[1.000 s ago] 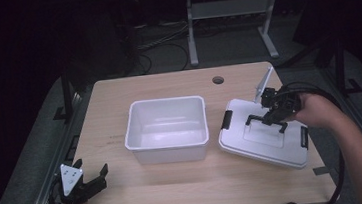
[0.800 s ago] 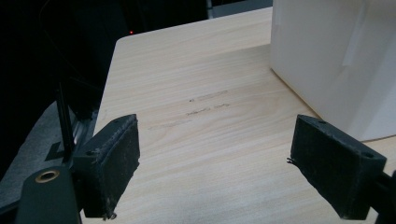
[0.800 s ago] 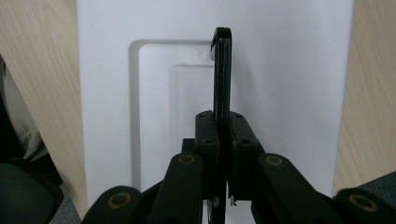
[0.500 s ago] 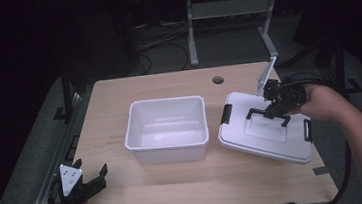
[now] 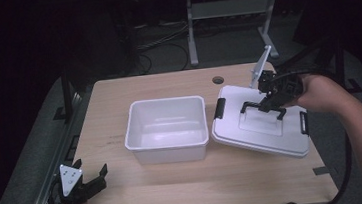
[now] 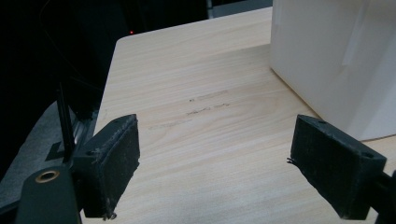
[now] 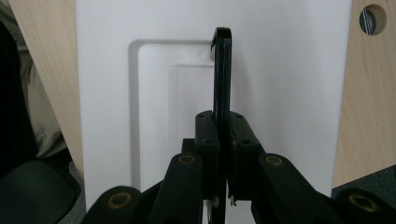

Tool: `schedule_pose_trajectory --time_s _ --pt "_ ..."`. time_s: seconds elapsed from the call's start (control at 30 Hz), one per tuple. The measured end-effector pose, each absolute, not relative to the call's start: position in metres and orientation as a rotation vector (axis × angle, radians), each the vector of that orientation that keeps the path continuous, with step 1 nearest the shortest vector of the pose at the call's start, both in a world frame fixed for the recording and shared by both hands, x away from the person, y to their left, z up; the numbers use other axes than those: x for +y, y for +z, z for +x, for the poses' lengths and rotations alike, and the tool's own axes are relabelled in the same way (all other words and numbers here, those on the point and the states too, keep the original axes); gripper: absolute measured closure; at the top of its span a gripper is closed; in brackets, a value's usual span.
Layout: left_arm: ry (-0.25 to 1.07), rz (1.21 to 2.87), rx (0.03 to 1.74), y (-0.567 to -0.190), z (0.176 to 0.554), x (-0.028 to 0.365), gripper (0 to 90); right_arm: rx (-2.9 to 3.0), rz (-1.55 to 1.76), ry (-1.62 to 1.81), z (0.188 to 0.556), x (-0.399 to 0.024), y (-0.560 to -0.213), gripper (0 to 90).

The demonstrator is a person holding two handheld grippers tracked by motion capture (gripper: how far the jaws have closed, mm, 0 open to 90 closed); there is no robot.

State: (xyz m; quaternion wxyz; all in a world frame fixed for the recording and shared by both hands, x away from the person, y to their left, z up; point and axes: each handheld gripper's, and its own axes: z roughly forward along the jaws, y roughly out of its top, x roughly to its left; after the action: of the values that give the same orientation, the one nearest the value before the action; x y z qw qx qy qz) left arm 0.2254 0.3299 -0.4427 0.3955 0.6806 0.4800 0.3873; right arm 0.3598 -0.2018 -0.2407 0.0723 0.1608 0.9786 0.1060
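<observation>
The white lid [image 5: 262,127] is a flat rectangle with a sunken middle panel, a black handle [image 5: 263,109] standing upright over that panel, and black clips at its ends. It sits just right of the open white tub [image 5: 166,129], tilted, its far edge raised and its near edge low.
</observation>
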Motion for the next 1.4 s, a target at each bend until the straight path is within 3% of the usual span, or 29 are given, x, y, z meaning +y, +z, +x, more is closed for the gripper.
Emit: schedule_pose_trajectory --time_s 1.4 --pt "0.985 1.721 1.211 -0.442 0.225 0.331 15.0 2.97 0.214 0.317 0.38 -0.087 -0.215 84.4"
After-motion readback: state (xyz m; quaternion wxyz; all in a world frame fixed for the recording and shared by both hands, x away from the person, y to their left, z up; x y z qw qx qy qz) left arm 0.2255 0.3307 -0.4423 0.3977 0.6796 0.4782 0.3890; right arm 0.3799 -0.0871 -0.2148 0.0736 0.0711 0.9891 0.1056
